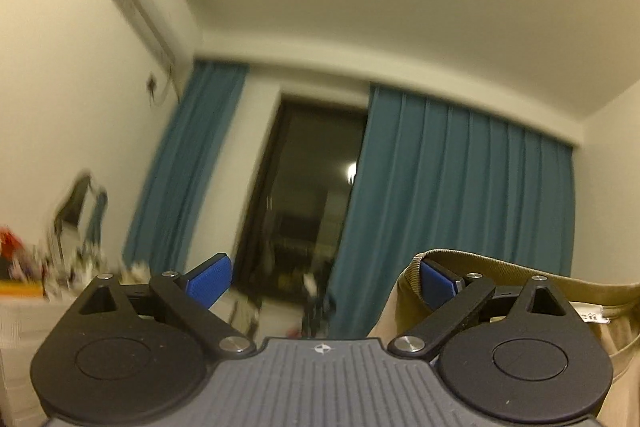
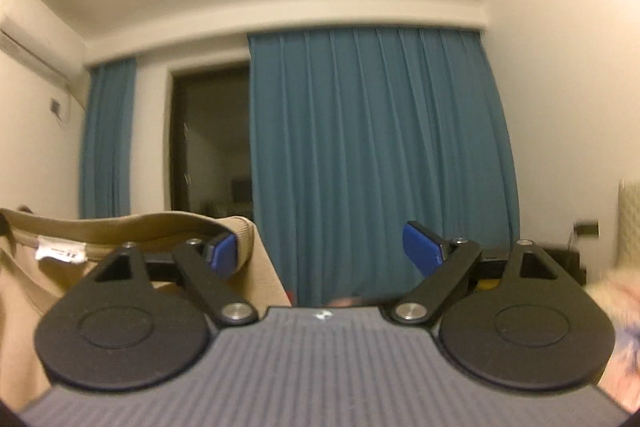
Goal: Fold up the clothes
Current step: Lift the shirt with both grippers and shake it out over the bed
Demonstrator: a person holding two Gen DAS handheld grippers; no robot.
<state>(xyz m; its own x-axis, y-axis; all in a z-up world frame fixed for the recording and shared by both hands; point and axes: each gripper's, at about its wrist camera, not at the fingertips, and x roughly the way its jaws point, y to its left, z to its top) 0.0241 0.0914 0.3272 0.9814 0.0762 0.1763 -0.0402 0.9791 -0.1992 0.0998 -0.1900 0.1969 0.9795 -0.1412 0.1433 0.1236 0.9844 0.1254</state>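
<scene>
Hanging in the air between the two claws, a tan shirt (image 1: 600, 307) is held up before the room, its ribbed collar hooked over the inner finger of each claw, with a white label (image 2: 60, 250) seen inside the neck. Both views are filled behind it by the teal curtains (image 2: 372, 155), a dark window (image 1: 304, 203), and a white air conditioner (image 1: 140, 15) high on the wall; blurred clutter (image 1: 48, 267) is seen low at the left of the left view, and a pale fuzzy thing (image 2: 616, 299) at the right edge of the right view cannot be made out. The shirt is judged light, soft and limp, so it would sag and swing; the thicker collar rib or the shoulder seams are judged the firmest places to be gripped. The left claw (image 1: 324, 281) is spread wide, nothing pinched between its blue pads. The right claw (image 2: 316, 253) is likewise spread wide. No bench or bed is shown, so the landing place cannot be told.
</scene>
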